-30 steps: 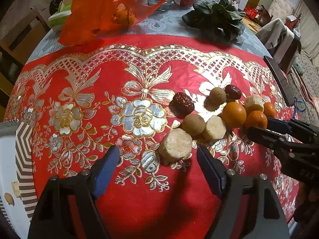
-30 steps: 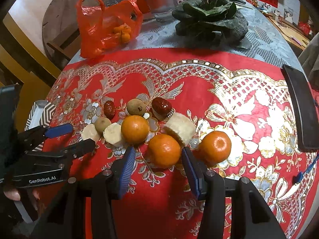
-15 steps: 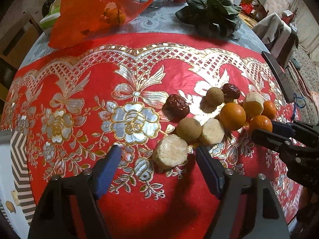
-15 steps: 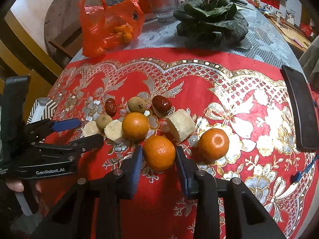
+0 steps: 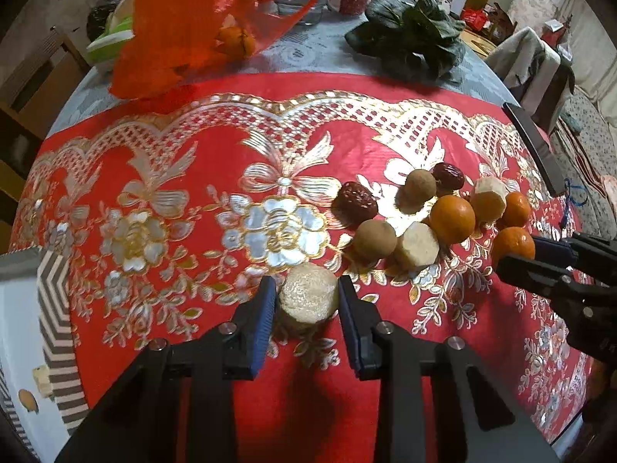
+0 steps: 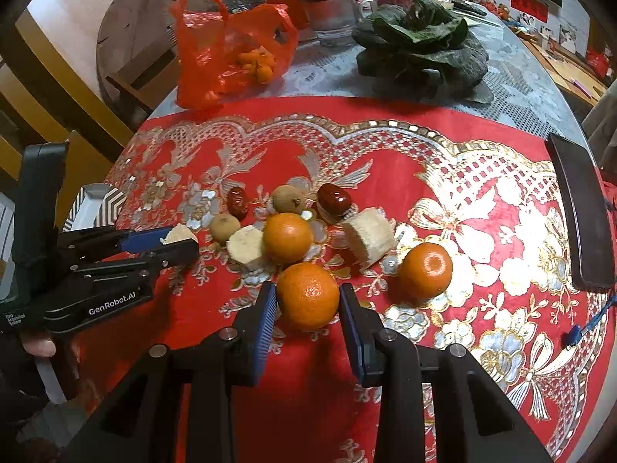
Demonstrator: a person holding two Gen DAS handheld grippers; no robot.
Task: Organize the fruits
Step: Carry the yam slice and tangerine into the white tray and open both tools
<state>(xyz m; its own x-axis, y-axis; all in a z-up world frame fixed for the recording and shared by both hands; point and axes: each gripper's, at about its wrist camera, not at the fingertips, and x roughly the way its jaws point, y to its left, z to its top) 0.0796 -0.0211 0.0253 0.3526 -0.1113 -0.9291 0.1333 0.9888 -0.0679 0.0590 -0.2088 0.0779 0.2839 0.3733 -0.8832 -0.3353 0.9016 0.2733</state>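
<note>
On the red and gold cloth [image 5: 193,162] lies a cluster of fruit: pale peeled chunks, brown longans, dark red dates and several oranges. My left gripper [image 5: 307,303] is shut on the nearest pale chunk [image 5: 307,299], which rests on the cloth; it also shows in the right wrist view [image 6: 178,234]. My right gripper [image 6: 307,301] is shut on an orange [image 6: 307,295], also seen in the left wrist view [image 5: 513,245]. Two more oranges [image 6: 287,237] [image 6: 424,270] and another pale chunk [image 6: 369,237] lie close by.
A red plastic bag [image 6: 227,54] with small oranges and leafy greens [image 6: 420,46] stand at the back of the table. A dark phone [image 6: 580,212] lies at the right edge. A striped box [image 5: 54,328] sits at the left edge.
Both grippers have moved forward and closed: the left jaws around the pale chunk, the right jaws around the nearest orange.
</note>
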